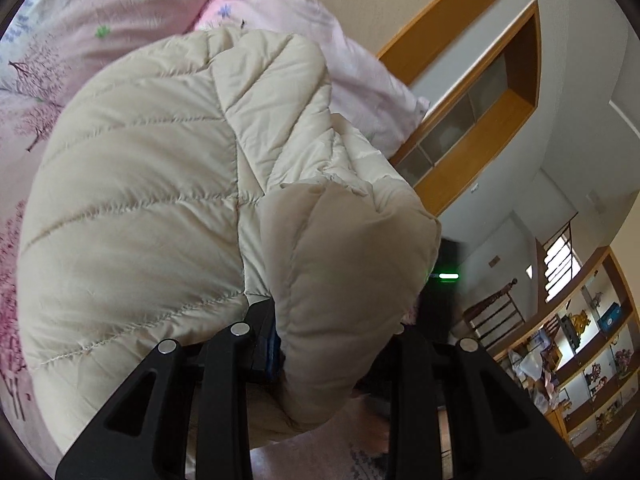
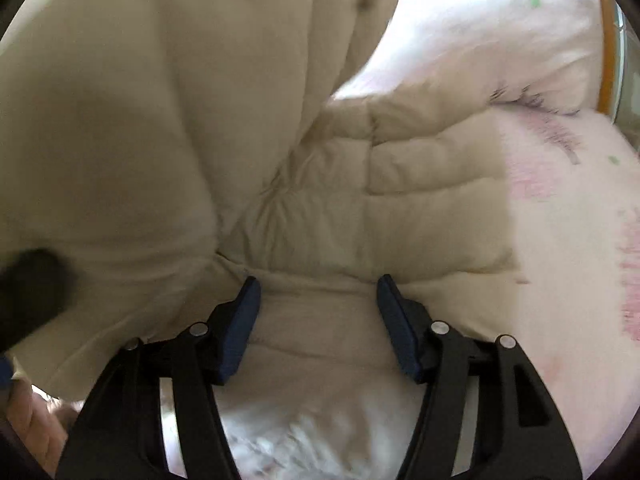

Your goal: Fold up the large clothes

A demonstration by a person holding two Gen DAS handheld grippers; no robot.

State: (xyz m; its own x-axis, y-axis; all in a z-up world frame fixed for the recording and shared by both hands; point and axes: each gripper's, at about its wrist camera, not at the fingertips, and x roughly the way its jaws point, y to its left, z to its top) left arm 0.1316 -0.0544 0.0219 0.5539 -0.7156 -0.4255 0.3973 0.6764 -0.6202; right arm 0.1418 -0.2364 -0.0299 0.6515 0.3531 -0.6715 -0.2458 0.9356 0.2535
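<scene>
A cream quilted puffer jacket [image 1: 152, 184] lies bunched on the bed and fills most of the left wrist view. My left gripper [image 1: 332, 324] is shut on a thick fold of it. That fold bulges up between the fingers and hides the tips; only a strip of one blue pad [image 1: 273, 346] shows. In the right wrist view the same jacket [image 2: 168, 120] spreads out ahead. My right gripper [image 2: 318, 284] stands open just over a quilted edge, with its blue pads [image 2: 240, 320] apart and not pressing the fabric.
Pink floral bedding [image 1: 48, 80] lies under the jacket, and also shows as pink floral bedding [image 2: 568, 240] on the right. A pink pillow [image 1: 288, 16] lies behind it. A wooden headboard cabinet [image 1: 480, 128] and shelves [image 1: 588, 352] stand on the right. A hand [image 2: 36, 420] and a dark blurred shape [image 2: 32, 292] sit at the left edge.
</scene>
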